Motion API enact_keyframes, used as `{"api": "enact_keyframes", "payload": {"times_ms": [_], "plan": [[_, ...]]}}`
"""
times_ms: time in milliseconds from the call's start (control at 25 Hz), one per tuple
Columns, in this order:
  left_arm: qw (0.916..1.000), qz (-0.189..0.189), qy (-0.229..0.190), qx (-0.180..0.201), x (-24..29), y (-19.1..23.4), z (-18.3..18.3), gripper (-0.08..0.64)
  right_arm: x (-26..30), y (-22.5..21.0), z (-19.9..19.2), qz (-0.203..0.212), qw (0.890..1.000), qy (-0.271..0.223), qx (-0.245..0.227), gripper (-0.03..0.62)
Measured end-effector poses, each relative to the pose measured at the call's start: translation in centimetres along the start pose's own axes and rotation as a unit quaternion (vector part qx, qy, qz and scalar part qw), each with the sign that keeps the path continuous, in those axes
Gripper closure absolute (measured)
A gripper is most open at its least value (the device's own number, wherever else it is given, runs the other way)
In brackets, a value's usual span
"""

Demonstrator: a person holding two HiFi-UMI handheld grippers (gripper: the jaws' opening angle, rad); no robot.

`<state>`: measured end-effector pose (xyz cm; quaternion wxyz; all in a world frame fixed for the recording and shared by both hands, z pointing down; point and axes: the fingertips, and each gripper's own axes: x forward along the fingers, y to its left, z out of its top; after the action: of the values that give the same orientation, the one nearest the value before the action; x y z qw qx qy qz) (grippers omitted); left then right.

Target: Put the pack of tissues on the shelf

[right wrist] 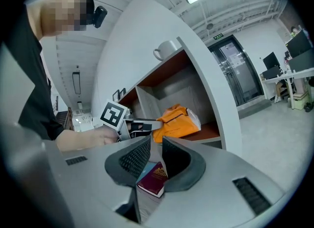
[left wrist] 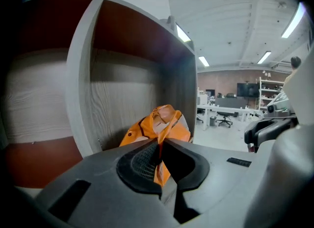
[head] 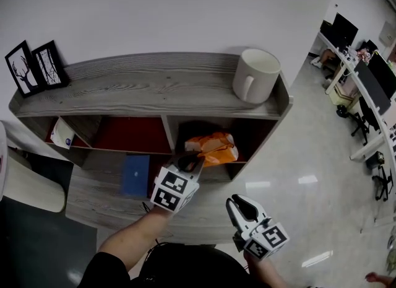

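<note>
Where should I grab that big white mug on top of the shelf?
Probably by its handle, coming from the front. The mug stands upright on the shelf top, and the handle sticks out on the front-left side, towards you, so two jaws could pinch it there.

No word, brand or number can be read here. The cube on the left gripper [head: 193, 160] and the cube on the right gripper [head: 239, 205] bear black-and-white square markers (blocky patterns, not letters). In the right gripper view a small green sign [right wrist: 219, 37] hangs above the glass door [right wrist: 235, 75], its lettering too small to make out. In the same view the burgundy booklet [right wrist: 153, 179] shows a gold crest and gold print on its cover, both too blurred to read. The orange pack of tissues [right wrist: 175, 123] has a few dark marks on its wrapper, none of them legible in any view.
</note>
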<state>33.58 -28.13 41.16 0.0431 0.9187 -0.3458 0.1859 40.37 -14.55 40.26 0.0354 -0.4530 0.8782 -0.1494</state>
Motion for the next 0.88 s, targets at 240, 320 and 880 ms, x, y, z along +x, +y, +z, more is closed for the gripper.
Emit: {"api": "enact_keyframes", "payload": {"times_ms": [240,320,880], "plan": [[0.9996,0.026,0.011,-0.003,2.2,1.1,-0.4,0.537,-0.1,-0.7,-0.9,0.004,1.000,0.004,0.017,0.518],[0.9992,0.037,0.013,-0.001,2.6,1.3,-0.5,0.535,-0.1,-1.0,-1.1,0.005,1.000,0.004,0.015,0.518],[0.9968,0.057,-0.045,0.034,0.2,0.5,2.9,0.388,0.7,0.1,1.1,0.024,1.000,-0.017,0.006,0.518]]}}
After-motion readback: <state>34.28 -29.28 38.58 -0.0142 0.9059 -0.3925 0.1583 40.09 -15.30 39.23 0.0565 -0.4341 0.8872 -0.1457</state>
